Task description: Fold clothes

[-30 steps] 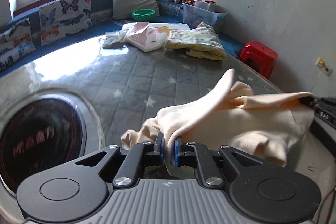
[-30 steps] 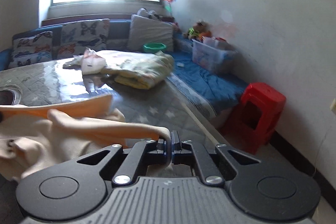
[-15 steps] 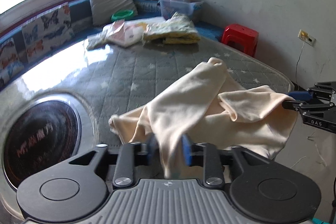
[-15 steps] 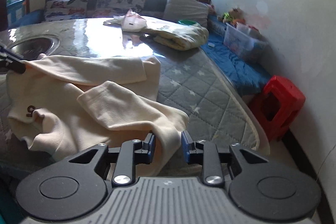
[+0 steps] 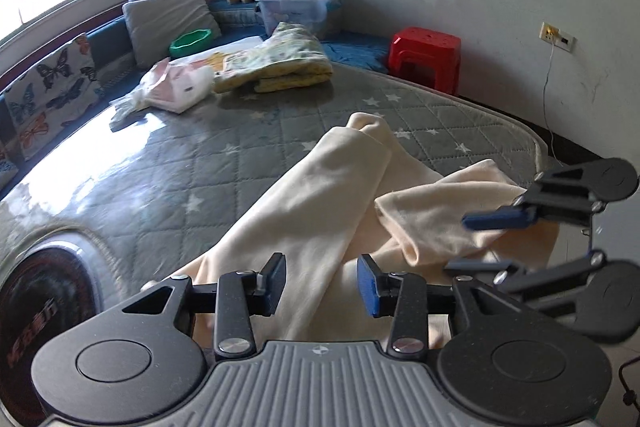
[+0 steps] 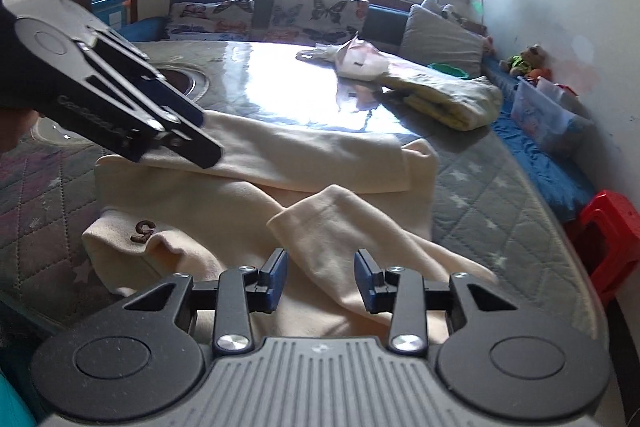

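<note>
Cream garment [image 5: 320, 203] lies crumpled on the grey quilted mattress [image 5: 248, 147], near its front edge, one sleeve folded across the body; a small "5" mark shows near the hem in the right wrist view. My left tool [image 5: 322, 285] has its jaws apart, cloth beneath and between them but not clamped. My right tool [image 6: 320, 277] likewise stands wide, over a sleeve end [image 6: 320, 215]. Folded yellow bedding [image 5: 276, 67] sits well apart, toward the far edge.
</note>
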Demonstrator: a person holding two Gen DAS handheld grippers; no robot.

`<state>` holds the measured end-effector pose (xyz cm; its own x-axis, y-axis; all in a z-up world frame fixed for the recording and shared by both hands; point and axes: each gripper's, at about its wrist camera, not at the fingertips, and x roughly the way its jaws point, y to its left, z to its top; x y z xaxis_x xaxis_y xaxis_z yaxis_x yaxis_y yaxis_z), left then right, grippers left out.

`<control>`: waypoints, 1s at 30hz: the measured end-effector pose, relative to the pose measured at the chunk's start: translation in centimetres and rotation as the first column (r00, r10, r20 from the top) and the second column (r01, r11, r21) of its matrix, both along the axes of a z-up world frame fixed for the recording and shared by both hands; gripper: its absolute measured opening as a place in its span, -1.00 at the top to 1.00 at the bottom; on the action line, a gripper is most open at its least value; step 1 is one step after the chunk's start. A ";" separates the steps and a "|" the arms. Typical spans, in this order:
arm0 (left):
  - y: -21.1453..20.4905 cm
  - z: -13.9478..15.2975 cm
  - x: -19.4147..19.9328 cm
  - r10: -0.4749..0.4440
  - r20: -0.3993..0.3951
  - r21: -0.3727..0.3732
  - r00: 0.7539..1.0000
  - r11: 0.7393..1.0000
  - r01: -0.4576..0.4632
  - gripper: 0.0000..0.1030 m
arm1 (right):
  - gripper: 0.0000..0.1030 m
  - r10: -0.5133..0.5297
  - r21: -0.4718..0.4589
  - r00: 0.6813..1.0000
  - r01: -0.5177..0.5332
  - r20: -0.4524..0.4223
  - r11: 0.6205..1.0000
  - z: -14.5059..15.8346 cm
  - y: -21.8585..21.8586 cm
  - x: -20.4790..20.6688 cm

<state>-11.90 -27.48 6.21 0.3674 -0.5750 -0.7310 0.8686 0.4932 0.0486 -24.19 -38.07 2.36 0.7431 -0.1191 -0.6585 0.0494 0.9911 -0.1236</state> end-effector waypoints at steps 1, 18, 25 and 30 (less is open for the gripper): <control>-0.4 -0.2 0.2 -0.005 -0.001 0.007 1.000 1.000 0.005 0.18 | 0.30 0.002 0.005 1.000 -0.002 -0.004 1.000 -0.3 0.0 0.3; -3.3 -3.2 2.1 0.006 -0.002 0.067 1.000 0.998 -0.006 0.76 | 0.85 -0.196 -0.032 0.980 0.197 0.035 0.980 0.1 -4.9 1.1; -1.1 -1.6 3.5 0.098 0.000 0.001 0.995 0.995 -0.098 0.85 | 0.80 -0.242 0.034 0.969 0.240 0.047 0.970 0.8 -7.3 1.4; -0.4 -0.9 5.5 0.135 0.001 -0.021 0.991 0.991 -0.135 0.79 | 0.67 -0.211 0.079 0.976 0.206 0.060 0.975 1.2 -8.1 3.3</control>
<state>-6.43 -27.92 5.34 0.4446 -0.5356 -0.7179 0.7941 0.6065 0.0393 -20.91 -46.17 3.51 0.7503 -0.2298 -0.6199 0.2613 0.9644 -0.0412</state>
